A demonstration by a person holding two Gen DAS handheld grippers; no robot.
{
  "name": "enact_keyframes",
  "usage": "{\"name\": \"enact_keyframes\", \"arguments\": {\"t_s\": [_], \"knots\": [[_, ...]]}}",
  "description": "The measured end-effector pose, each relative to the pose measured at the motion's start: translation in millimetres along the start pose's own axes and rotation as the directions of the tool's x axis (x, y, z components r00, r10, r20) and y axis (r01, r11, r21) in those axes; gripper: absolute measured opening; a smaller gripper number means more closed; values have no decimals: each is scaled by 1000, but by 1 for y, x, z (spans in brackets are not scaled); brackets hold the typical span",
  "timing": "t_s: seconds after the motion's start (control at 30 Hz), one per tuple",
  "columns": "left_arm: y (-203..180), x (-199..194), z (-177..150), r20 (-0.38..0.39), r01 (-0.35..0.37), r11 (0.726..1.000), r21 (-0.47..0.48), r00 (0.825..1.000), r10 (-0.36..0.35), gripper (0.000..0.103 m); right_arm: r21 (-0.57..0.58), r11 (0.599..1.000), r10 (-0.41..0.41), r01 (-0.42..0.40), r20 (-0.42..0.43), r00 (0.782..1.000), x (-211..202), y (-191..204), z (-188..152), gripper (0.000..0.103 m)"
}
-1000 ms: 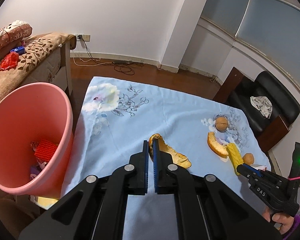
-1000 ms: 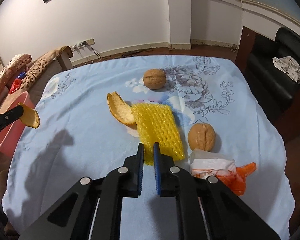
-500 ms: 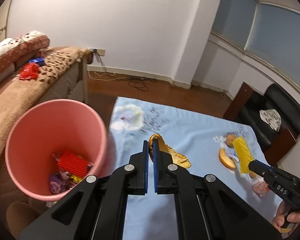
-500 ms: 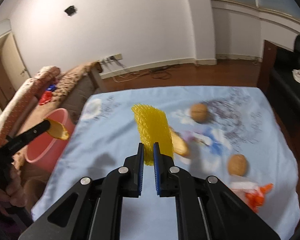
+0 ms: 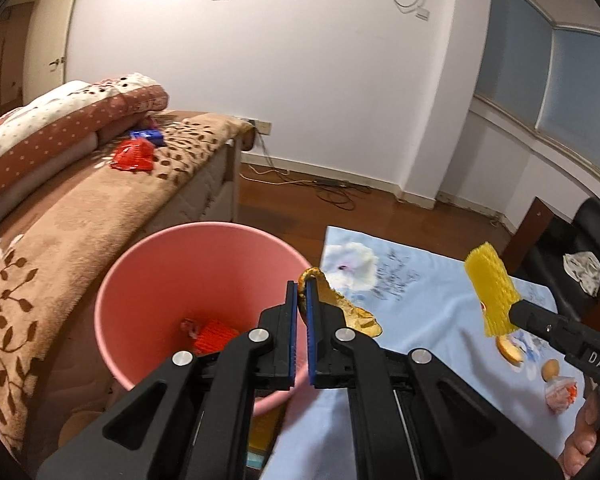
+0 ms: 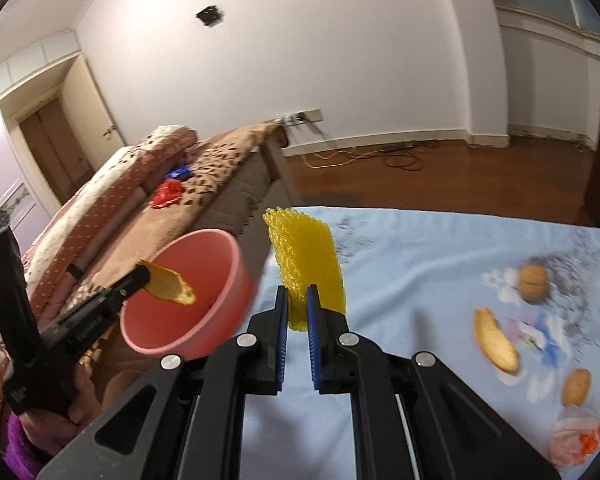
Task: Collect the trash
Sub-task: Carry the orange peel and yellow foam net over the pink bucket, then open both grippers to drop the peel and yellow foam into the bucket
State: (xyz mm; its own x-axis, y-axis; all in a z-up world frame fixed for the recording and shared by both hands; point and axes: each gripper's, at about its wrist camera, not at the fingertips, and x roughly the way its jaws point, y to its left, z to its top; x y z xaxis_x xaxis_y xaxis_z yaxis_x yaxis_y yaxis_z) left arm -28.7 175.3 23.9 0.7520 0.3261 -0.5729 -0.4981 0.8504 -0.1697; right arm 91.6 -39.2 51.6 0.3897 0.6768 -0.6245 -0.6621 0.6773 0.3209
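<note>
My left gripper (image 5: 302, 296) has its fingers clenched on an orange peel (image 5: 346, 306), which I hold above the near rim of the pink bin (image 5: 140, 280). My right gripper (image 6: 296, 300) has its fingers clamped on a yellow foam net (image 6: 306, 256), raised clear of the tabletop (image 6: 412, 264) just beside the bin. Inside the bin I see a red net (image 5: 214, 334). Further out on the blue cloth lie a second peel (image 6: 495, 339), two walnuts (image 6: 533, 278) and a crumpled wrapper (image 6: 572, 438). A sofa (image 5: 60, 216) stands beyond the bin.
</note>
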Motion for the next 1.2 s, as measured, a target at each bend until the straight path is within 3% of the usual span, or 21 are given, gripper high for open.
{"name": "enact_keyframes", "arguments": {"t_s": [0.47, 0.77, 1.2], "knots": [[38, 10, -5, -11, -99, 994, -41, 995, 99, 3, -56, 988, 137, -141, -75, 988, 48, 55, 12, 9], [69, 30, -11, -71, -151, 984, -89, 987, 145, 3, -79, 973, 204, -215, -129, 970, 81, 85, 14, 9], [99, 49, -22, -136, -195, 973, -126, 975, 178, 3, -7, 965, 252, -261, -238, 938, 139, 105, 3, 9]]}}
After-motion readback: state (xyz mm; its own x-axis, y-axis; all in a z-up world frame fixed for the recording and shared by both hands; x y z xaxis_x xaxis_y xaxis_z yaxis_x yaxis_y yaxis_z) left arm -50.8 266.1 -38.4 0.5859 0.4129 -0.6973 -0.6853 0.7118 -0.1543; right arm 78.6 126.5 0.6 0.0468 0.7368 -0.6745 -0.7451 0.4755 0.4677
